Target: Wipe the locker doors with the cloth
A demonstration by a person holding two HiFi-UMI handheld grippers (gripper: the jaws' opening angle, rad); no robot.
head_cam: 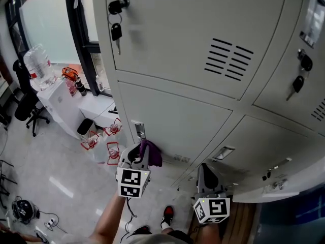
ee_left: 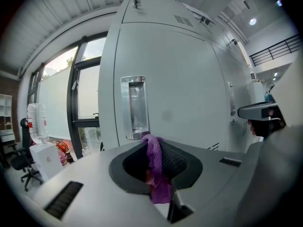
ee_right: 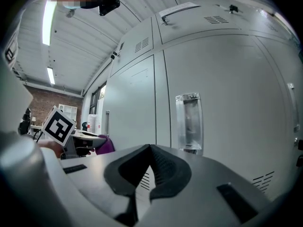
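The left gripper [ee_left: 154, 148] has its fingers clamped on a purple cloth [ee_left: 157, 176], pinching only a narrow bunched strip of it, with a small tuft standing above the tips and a short tail hanging below. In the head view the cloth [head_cam: 152, 154] sits low on the bank of lockers, just beside the recessed handle [head_cam: 139, 130] of a lower door [head_cam: 172, 118]; whether it touches the metal I cannot tell. The right gripper [ee_right: 150, 148] has its fingers together on nothing and hangs near the next door along, its tips pointing at that door's handle [ee_right: 191, 122]. The likeliest trouble, as I judge it, is the thin hold: dragging the cloth across the door could tug the strip out from between the fingers, and it would drop to the floor. So little fabric stands out past the tips that pressing harder could bring the hard fingertips onto the paint and scrape it instead of wiping. The edge of the recessed handle could catch the tuft on a pass across it, and so could the vent slots [head_cam: 229, 59] on the door above. Higher up, a key [head_cam: 116, 32] hangs from a lock, and a sweep there could snag it or knock it loose. The idle right gripper [head_cam: 203, 169] is close enough to bump its door if both hands swing together.
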